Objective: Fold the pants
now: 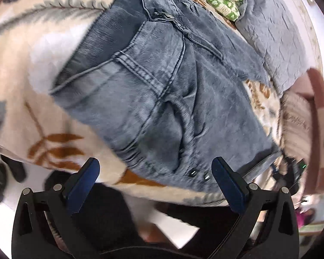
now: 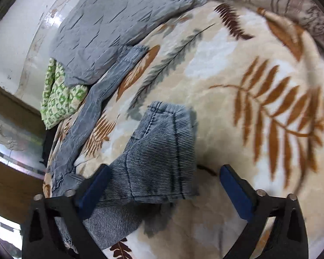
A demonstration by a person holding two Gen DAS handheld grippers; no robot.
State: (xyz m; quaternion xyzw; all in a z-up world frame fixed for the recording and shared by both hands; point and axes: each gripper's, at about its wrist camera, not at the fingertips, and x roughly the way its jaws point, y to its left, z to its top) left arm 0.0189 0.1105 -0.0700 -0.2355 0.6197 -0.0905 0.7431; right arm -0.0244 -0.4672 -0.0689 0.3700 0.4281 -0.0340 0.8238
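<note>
Evidently the pants (image 1: pixel 162 90) lie spread on the leaf-print bed blanket (image 2: pixel 237 75), soft, limp denim. Left gripper (image 1: pixel 155 177) and right gripper (image 2: pixel 162 185) gape wide, empty. Best pinched at the waistband and, probably, a leg hem.

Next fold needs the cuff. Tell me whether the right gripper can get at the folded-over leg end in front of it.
Probably yes. The right gripper is open, the folded leg end lies between its fingers on the blanket, and nothing covers it.
</note>
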